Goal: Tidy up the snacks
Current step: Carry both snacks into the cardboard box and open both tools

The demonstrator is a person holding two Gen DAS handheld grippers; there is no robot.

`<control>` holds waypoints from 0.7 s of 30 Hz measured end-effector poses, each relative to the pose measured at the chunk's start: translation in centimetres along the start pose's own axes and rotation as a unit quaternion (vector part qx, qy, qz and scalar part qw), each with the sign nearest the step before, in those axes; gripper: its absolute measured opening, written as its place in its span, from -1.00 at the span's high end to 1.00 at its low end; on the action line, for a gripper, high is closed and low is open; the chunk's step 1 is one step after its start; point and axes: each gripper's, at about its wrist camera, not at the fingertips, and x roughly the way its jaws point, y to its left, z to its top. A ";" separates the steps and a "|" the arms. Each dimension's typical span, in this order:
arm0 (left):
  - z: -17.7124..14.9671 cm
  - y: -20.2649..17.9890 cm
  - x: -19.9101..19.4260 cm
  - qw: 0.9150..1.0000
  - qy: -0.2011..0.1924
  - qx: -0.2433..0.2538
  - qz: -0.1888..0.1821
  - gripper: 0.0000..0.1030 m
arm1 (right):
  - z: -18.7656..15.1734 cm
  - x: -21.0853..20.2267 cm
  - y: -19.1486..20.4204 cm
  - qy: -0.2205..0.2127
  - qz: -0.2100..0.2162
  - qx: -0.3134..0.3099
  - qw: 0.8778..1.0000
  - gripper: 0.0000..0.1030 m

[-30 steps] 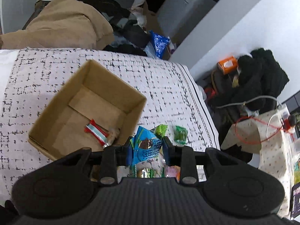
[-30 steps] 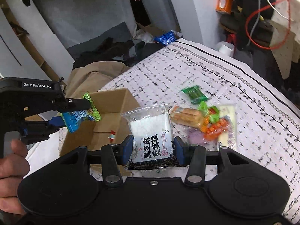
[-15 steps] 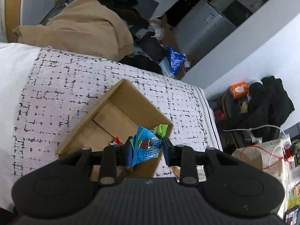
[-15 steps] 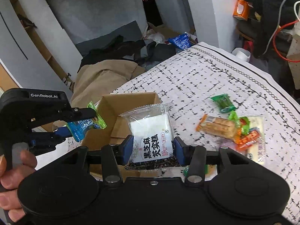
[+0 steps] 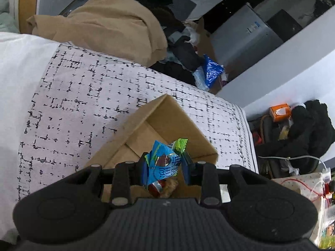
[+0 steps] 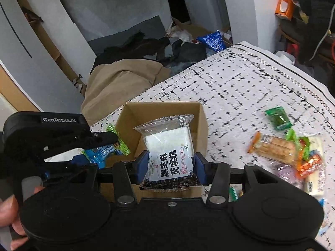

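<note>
An open cardboard box [image 5: 184,123] [image 6: 201,113] stands on the black-and-white patterned cloth. My left gripper [image 5: 165,163] is shut on a blue snack packet with green ends [image 5: 165,156], held over the box; in the right wrist view that left gripper [image 6: 100,146] and its packet [image 6: 104,149] hang at the box's left rim. My right gripper [image 6: 170,165] is shut on a clear packet with a white cake and black lettering [image 6: 169,146], over the box's near side. A red-wrapped snack [image 5: 156,187] lies inside the box.
Loose snacks lie on the cloth to the right: a green packet [image 6: 278,118], an orange cracker pack [image 6: 274,148] and a heap of others [image 6: 309,163]. A tan blanket [image 5: 108,25] and dark clothes lie beyond the cloth's far edge. A person's hand [image 6: 8,215] holds the left gripper.
Both grippers have moved left toward the box with their packets. The left packet now hangs over the box's inside, and the right packet has come over the box's near side.
</note>
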 end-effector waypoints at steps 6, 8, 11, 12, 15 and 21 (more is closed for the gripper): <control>0.6 0.5 0.7 1.000 -0.008 -0.010 0.011 0.39 | 1.0 1.3 0.9 -0.006 -0.002 -0.007 1.000 0.11; 0.7 0.5 0.7 1.000 -0.012 -0.007 0.011 0.35 | 1.4 1.5 1.2 -0.015 0.001 -0.013 1.000 0.08; 0.8 0.6 0.5 1.000 -0.016 -0.014 0.006 0.33 | 1.8 1.3 1.2 -0.031 0.002 -0.016 0.999 -0.13; 0.8 0.7 0.5 1.000 -0.017 -0.017 0.005 0.32 | 1.8 1.1 1.1 -0.035 0.002 -0.016 0.999 -0.28; 0.9 0.8 0.4 1.000 -0.016 -0.025 0.005 0.10 | 1.7 0.4 0.7 -0.046 0.000 -0.016 0.999 -0.47; 0.4 0.0 0.6 1.000 -0.008 -0.012 0.016 -0.55 | 1.0 -1.0 -0.7 -0.045 -0.007 -0.007 0.999 -0.58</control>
